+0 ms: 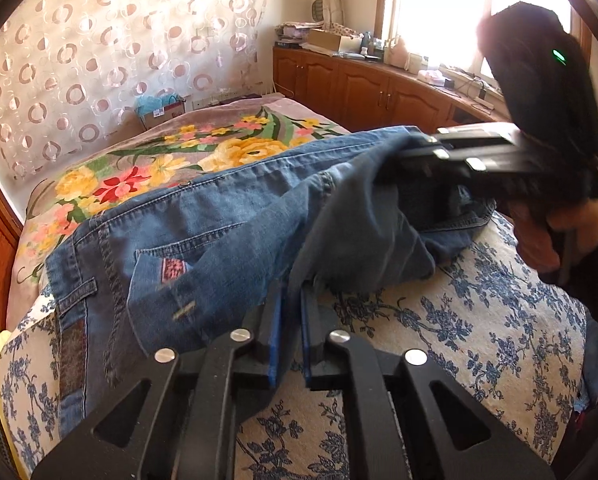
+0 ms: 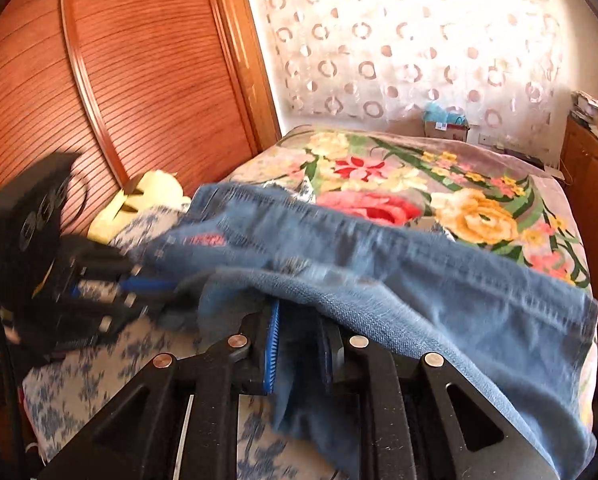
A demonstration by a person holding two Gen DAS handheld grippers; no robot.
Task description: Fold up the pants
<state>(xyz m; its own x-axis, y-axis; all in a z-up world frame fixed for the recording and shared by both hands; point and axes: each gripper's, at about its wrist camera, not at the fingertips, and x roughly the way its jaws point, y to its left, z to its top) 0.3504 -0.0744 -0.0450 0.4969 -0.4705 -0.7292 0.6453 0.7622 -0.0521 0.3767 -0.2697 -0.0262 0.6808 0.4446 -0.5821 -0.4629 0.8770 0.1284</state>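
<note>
Two grippers, one per hand. Left gripper [image 1: 291, 296] nearly closed, only a narrow slit between its blue pads, tips hidden under a frayed hem (pinched or merely covered: cannot tell). Right gripper [image 2: 299, 320] a little wider, a fold of denim hanging loose in the gap rather than squeezed. One hand [image 1: 539, 236] visible at the right, wrapped around that gripper's handle.

One pair of blue pants [image 1: 219, 216], stretched crosswise over the near half of the bed [image 1: 479, 320], waistband and back pocket to the left, one leg end doubled back toward the grippers. Bare blue-and-white cover just in front and to the right of the denim; beyond it, one flowered blanket [image 1: 139, 168] lying open up to the far edge.

One wooden slatted door [image 2: 119, 80] tight along the left side. One cardboard box [image 1: 161, 114] by the ring-patterned curtain [image 1: 99, 40], pale blue stuff sticking out of its top. One run of wooden cabinets [image 1: 359, 84] under the window, its top cluttered.
</note>
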